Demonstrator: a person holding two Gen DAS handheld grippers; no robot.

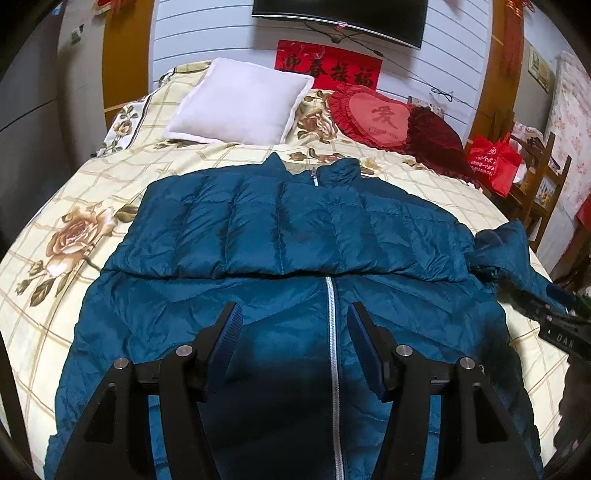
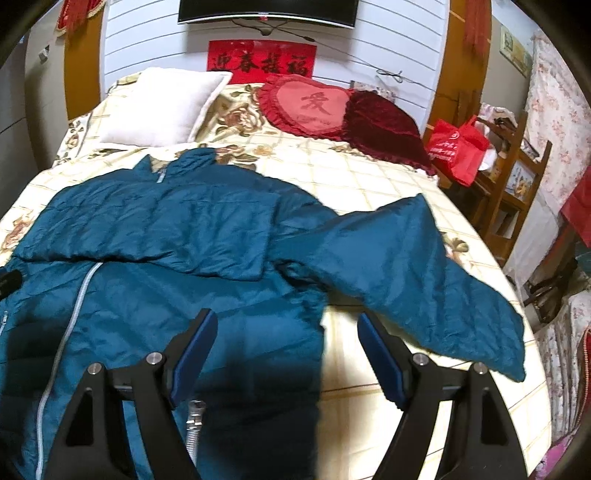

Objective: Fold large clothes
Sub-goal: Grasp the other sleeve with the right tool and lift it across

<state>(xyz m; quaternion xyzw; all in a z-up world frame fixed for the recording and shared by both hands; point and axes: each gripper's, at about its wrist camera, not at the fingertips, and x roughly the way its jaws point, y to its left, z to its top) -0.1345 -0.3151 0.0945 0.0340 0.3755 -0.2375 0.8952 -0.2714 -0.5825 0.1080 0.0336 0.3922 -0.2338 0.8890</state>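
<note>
A teal puffer jacket (image 1: 280,325) lies front up on the bed, zipper closed, collar toward the pillows. One sleeve (image 1: 295,229) is folded flat across the chest. The other sleeve (image 2: 413,280) lies spread out to the right on the bedspread. My left gripper (image 1: 295,314) is open and empty, above the jacket's lower front near the zipper (image 1: 330,332). My right gripper (image 2: 288,321) is open and empty, above the jacket's right side edge, with the spread sleeve just beyond it. The jacket also shows in the right wrist view (image 2: 166,295).
The bed (image 1: 55,295) has a cream floral bedspread. A white pillow (image 1: 236,107), a red heart cushion (image 1: 373,118) and a dark red cushion (image 1: 436,144) lie at the head. A red bag (image 2: 458,147) sits on a wooden shelf (image 2: 517,184) at the right. A TV (image 1: 343,18) hangs on the wall.
</note>
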